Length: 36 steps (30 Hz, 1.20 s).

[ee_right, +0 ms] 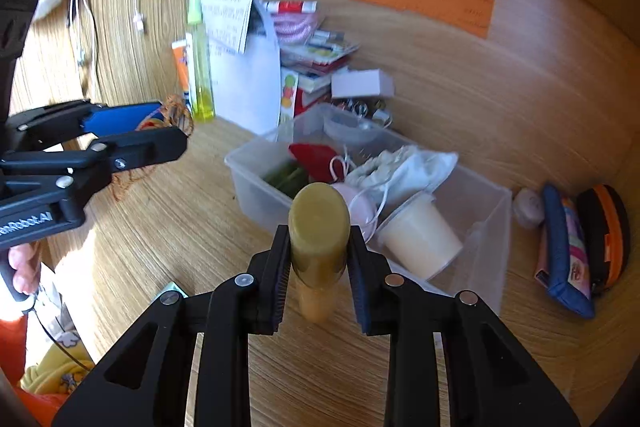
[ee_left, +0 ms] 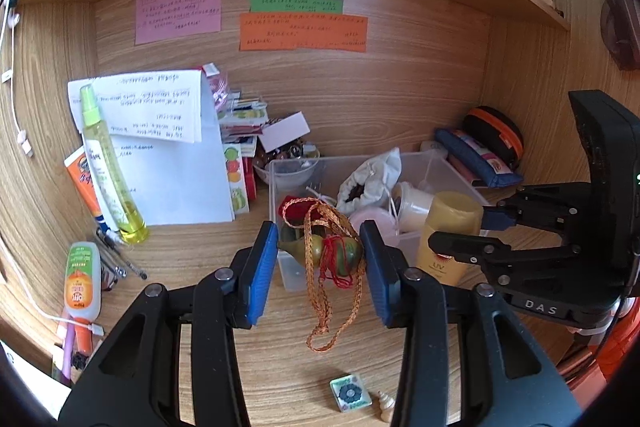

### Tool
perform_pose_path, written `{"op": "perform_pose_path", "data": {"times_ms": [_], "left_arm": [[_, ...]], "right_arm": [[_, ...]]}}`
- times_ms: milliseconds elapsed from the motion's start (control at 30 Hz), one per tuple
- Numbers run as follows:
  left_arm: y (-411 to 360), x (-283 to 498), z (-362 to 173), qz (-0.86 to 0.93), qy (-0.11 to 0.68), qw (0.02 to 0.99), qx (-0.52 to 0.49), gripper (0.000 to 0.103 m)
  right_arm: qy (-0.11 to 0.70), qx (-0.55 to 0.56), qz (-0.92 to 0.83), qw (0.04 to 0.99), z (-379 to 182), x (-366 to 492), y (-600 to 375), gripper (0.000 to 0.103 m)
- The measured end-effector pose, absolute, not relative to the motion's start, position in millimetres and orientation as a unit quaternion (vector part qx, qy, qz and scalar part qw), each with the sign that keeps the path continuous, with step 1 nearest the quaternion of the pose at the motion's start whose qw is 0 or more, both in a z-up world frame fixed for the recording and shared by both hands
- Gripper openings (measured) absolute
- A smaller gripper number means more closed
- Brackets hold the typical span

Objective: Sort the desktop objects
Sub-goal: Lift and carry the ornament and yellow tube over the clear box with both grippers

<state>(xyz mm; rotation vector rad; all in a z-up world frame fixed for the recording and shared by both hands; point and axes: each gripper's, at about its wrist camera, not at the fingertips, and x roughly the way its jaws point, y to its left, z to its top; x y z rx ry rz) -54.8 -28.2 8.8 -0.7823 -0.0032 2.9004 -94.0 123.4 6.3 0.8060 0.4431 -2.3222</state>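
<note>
The left gripper (ee_left: 320,259) has its blue-padded jaws clamped on a small green-and-brown gourd-shaped charm (ee_left: 326,253), held crosswise so its long axis runs from pad to pad, the narrow neck toward the left pad. Its braided orange cord (ee_left: 320,307) and a red tassel thread hang free below, the loop dangling above the wooden surface (ee_left: 280,367).

The right gripper (ee_right: 318,259) has its black jaws clamped on the neck of a yellow plastic sunscreen bottle (ee_right: 318,223) marked "UV". The bottle's long axis stands roughly upright, the rounded cap up and toward the camera and the orange body pointing down at the surface; in the left wrist view it sits just beside the near corner of the clear plastic storage box (ee_left: 288,279).

Both things seem to be held clear of the surface, though the blur in the right wrist view makes the bottle's base hard to place. The box, already holding a white cloth pouch (ee_left: 370,179), a red item, a pink disc and a pale cup (ee_right: 420,243), looks like the likely destination.

To do this well, carry the charm high enough that the hanging cord clears the box rim, and lower it over a bare patch. Keep the bottle upright in the jaws, since a grip on the neck may let the body swing, and bring in one hand at a time so the two grippers do not crowd each other.
</note>
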Motion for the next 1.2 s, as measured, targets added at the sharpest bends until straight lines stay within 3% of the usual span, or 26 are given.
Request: {"op": "perform_pose_path", "data": {"times_ms": [533, 1200], "left_arm": [[-13.3, -96.6, 21.0, 0.963, 0.013, 0.08, -0.256, 0.042], [-1.6, -200.4, -17.9, 0.943, 0.024, 0.089, -0.32, 0.042]], "right_arm": [[0.133, 0.25, -0.91, 0.303, 56.0, -111.6, 153.1, 0.024], [0.104, 0.28, -0.924, 0.238, 42.1, -216.7, 178.8, 0.025]]}}
